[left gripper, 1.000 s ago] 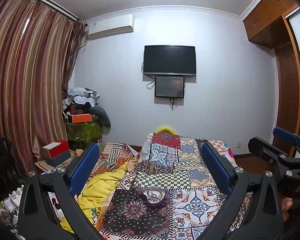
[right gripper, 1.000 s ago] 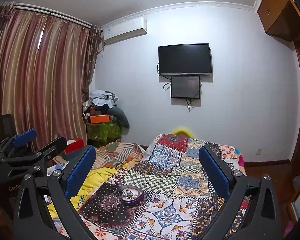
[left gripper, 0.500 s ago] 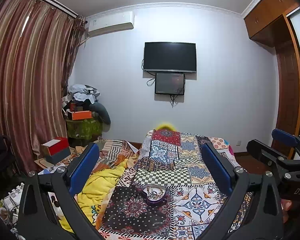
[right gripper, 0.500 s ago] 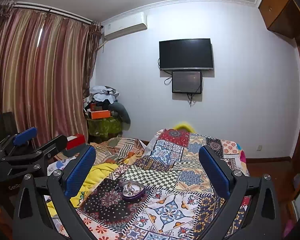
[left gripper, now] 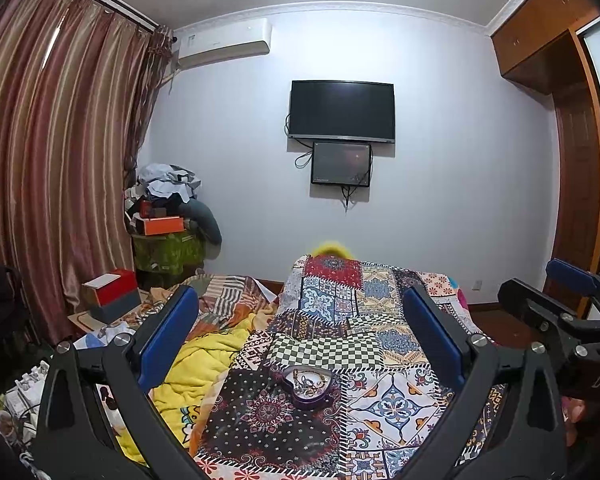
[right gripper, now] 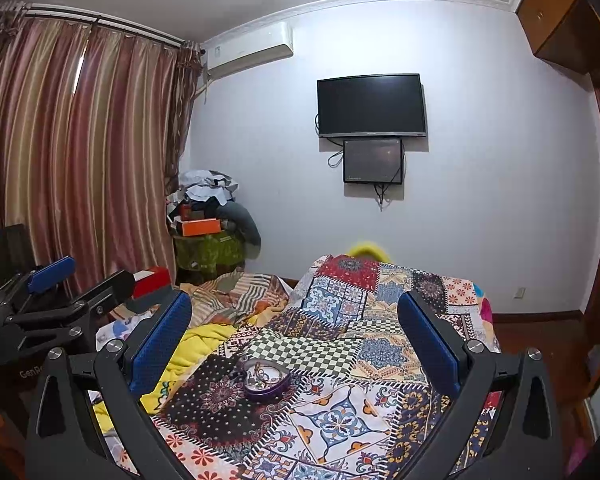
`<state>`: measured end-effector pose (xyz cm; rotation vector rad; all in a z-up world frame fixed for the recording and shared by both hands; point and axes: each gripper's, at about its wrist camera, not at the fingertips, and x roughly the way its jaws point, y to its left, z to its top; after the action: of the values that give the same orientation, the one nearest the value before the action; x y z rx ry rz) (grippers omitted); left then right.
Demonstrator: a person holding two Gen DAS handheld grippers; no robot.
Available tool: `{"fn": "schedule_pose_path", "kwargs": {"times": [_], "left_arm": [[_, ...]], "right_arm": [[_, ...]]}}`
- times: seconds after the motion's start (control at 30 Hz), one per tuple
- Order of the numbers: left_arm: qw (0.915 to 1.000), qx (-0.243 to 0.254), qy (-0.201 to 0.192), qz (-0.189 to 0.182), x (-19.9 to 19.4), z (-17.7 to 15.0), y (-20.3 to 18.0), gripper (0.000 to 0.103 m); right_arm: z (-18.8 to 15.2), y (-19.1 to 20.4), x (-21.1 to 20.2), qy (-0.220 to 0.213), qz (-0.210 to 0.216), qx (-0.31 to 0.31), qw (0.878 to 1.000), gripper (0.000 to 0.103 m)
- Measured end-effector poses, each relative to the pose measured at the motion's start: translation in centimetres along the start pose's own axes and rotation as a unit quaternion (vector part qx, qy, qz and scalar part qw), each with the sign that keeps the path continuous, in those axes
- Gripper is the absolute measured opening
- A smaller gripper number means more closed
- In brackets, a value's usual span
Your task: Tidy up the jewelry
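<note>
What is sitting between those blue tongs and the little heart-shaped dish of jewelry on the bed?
Nothing visible. The heart-shaped dish lies in the open on the patchwork quilt, with only bare quilt between it and the left tongs or the right tongs. Both tongs are open and empty.

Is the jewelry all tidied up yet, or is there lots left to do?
Some jewelry already lies in the heart-shaped box on the patchwork quilt. Nothing is in hand: the left gripper and right gripper are both open, empty and clear of the box. No loose pieces show on the quilt, so I cannot tell how much is left.
</note>
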<state>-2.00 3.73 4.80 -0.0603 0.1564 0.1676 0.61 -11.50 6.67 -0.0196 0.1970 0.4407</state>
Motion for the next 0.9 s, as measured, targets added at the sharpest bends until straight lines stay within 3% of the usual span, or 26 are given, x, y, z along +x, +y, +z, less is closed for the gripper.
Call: {"fn": "schedule_pose_path", "kwargs": {"times": [0.9], "left_arm": [[0.9996, -0.023, 0.009, -0.014, 0.59, -0.05, 0.81, 0.102]], "right_arm": [[-0.41, -0.66, 0.3, 0.011, 0.003, 0.008, 1.0, 0.102]]}}
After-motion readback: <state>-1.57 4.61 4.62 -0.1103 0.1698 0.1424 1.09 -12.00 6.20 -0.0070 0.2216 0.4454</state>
